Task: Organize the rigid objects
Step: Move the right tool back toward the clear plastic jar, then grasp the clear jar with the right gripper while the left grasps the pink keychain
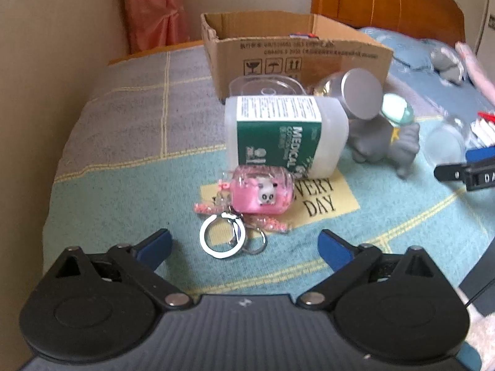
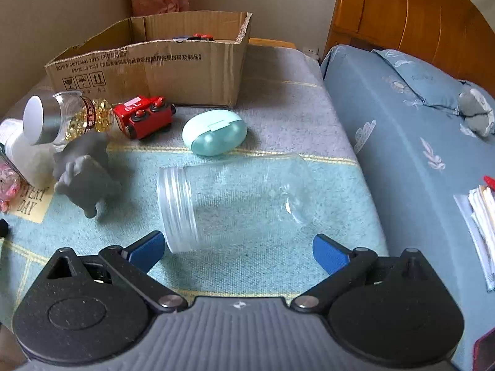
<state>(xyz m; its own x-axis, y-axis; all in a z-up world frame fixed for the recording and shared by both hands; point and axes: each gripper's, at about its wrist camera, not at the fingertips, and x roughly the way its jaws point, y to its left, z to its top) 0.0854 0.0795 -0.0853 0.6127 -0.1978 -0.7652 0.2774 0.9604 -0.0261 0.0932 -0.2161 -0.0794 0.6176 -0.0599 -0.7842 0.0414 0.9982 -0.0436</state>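
Left wrist view
Left gripper (image 1: 244, 244): the jaws are spread wide and nothing is held; it is poised above the near edge of the blanket (image 1: 123, 160).
Pink keychain (image 1: 260, 194): a pink panda charm with a metal ring (image 1: 218, 241) is laid just ahead of the blue fingertips (image 1: 161, 244), untouched.
White bottle (image 1: 278, 133): it is laid on its side just behind the keychain, with a green "MEDICAL" label turned up.
Grey elephant figure (image 1: 389, 145): it is seen to the right of the bottle, blurred.
Cardboard box (image 1: 297, 55): it is set open at the far edge of the blanket; a clear lid (image 1: 266, 85) is laid against its front wall.
Silver-capped jar (image 1: 355, 92): it is tipped on its side between the box and the elephant.

Right wrist view
Right gripper (image 2: 238, 252): the jaws are spread wide and empty.
Clear jar (image 2: 229, 198): it is laid on its side, lidless, its threaded mouth turned left and close to the left fingertip; contact cannot be told.
Mint oval case (image 2: 215, 131): it is placed beyond the jar, towards the box.
Red toy train (image 2: 142, 120): it is parked near the front wall of the box, beside the capsule-filled jar.
Pillow (image 2: 417, 77): it is seen at the right, off the blanket.
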